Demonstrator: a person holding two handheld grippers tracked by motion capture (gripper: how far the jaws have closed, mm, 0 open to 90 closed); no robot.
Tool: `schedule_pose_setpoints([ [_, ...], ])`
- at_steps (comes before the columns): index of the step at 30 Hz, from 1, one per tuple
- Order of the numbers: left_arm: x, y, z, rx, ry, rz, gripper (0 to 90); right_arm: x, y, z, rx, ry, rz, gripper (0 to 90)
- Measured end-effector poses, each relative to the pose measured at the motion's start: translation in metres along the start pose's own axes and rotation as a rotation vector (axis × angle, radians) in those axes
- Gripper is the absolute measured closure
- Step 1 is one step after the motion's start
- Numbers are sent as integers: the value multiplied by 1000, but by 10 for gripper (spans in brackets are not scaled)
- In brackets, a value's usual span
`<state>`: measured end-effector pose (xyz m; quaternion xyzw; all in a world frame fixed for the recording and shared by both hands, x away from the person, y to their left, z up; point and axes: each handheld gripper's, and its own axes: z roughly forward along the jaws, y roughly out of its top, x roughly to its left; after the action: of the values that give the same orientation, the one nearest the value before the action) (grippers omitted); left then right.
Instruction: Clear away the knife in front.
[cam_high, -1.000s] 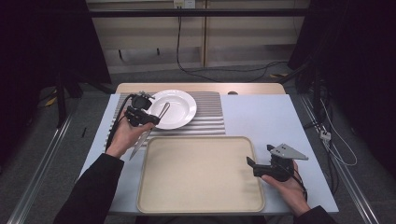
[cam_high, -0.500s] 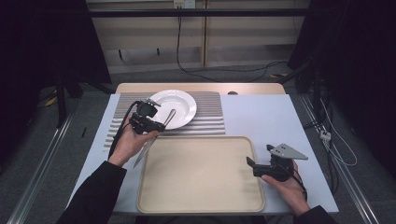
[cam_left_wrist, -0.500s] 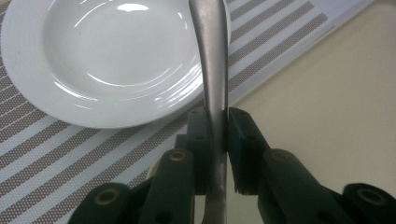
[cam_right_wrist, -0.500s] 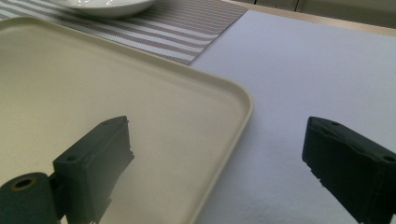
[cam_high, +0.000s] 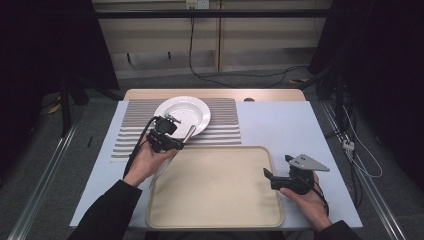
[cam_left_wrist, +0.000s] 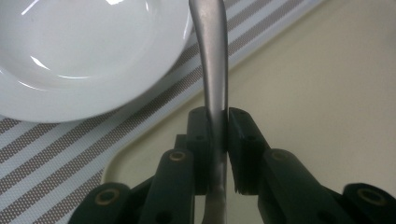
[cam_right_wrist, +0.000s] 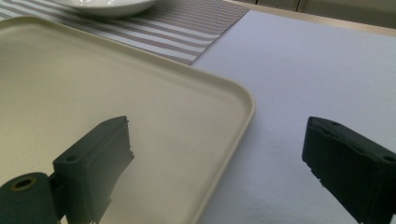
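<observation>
Slippage is your real risk: your left tongs (cam_left_wrist: 218, 140) are pinching that metal utensil handle (cam_left_wrist: 212, 60) edge-on over the tray (cam_high: 215, 187) corner beside the plate (cam_high: 182, 114), while your right tongs (cam_right_wrist: 219, 172) sit spread wide, so it could twist loose.

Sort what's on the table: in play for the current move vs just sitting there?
In play:
- left gripper, shut on the metal utensil
- beige tray, which the utensil hangs over

Sitting there:
- white plate
- striped mat
- right gripper, open, at the tray's right edge
</observation>
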<state>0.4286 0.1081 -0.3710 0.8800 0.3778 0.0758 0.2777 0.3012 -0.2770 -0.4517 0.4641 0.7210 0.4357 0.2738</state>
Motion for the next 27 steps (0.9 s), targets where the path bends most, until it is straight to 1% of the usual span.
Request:
schedule_pose_setpoints([
  [1,-1,0,1,5,0,6,797,0,0,0,1,1,0,82],
  [3,-4,-1,3,10,-18,-3,796,0,0,0,1,0,1,82],
  [4,-6,-1,4,14,-17,-2,797,0,0,0,3,0,1,82],
  [6,-9,-3,6,25,-21,3,796,0,0,0,2,0,0,82],
  [8,-13,-5,8,38,-17,15,796,0,0,0,1,0,0,82],
  [9,-15,-6,9,44,-21,23,796,0,0,0,2,0,0,82],
  [10,-16,-6,10,53,-34,20,796,0,0,-1,1,1,0,82],
  [12,-20,-8,14,62,-27,21,796,0,0,-1,1,0,-1,82],
  [13,-21,-9,16,71,-24,33,796,0,0,-1,0,-1,-2,82],
  [14,-23,-10,18,79,-33,31,797,1,0,-1,-1,0,-4,82],
  [15,-24,-11,20,90,-37,39,796,1,0,-1,-2,0,-5,82],
  [17,-27,-13,23,97,-40,39,796,1,0,-1,-1,0,-6,82],
  [21,-27,-16,23,106,-49,38,796,1,0,-1,0,1,-5,82],
  [23,-28,-18,24,114,-42,39,797,1,0,-1,0,1,-4,81],
  [27,-30,-22,28,125,-45,43,796,1,0,-1,1,1,-4,81],
])
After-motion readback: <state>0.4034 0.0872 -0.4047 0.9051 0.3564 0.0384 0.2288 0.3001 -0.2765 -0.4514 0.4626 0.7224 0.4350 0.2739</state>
